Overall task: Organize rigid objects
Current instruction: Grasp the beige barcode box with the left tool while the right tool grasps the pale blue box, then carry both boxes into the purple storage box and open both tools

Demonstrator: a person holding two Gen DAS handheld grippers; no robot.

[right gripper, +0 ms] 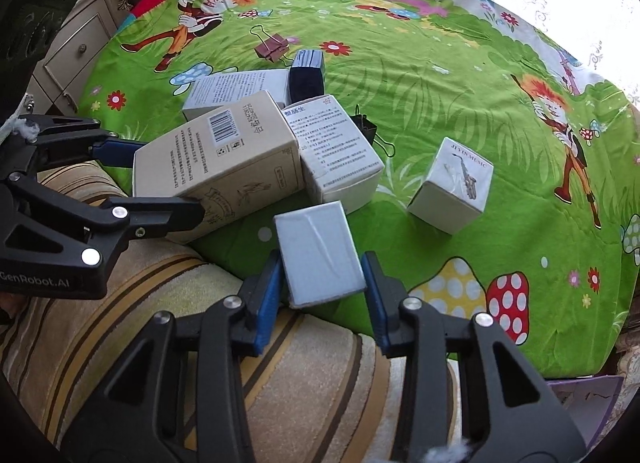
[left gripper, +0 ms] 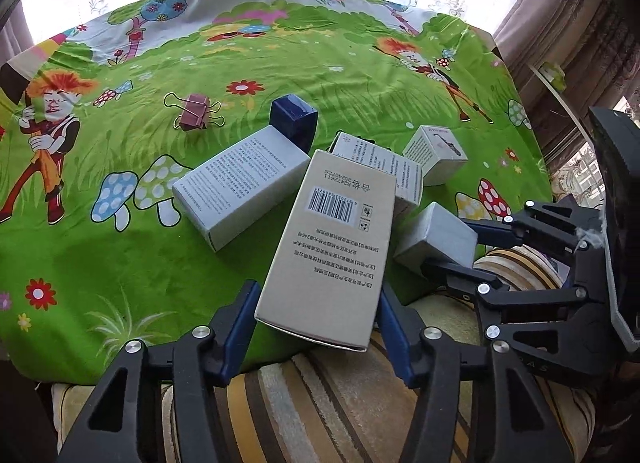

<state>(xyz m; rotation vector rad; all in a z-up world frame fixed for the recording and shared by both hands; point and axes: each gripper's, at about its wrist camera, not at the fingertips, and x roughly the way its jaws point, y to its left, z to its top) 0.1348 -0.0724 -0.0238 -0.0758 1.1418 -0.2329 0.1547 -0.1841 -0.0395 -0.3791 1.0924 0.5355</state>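
L wrist view: left gripper has its blue pads on both long sides of the tan barcode box, closed onto it. The box's near end sticks out past the table edge over the striped cushion; its far end overlaps the pile. Probably lifted or tilted to pull it clear for sorting. To its left lies a white text box flat on the green cartoon cloth, with a dark blue box upright at its far end. Pink binder clip sits apart, far left. Right gripper comes in from the right, clamped on a small grey box.
Hidden: the tan box covers most of the white medicine box behind it; whether its far end rests on that box, can't tell. Sax cube stands just right of the pile.

R wrist view: right gripper holds the small grey box by both sides at the near table edge, apart from the rest. Seems singled out to go elsewhere. Left gripper shows at left, one finger under the tan barcode box, which leans against the white medicine box.
Hidden: black binder clip is half behind the medicine box; the left gripper's far pad is mostly behind the tan box. The sax cube stands alone, right. No bin or target spot in view.
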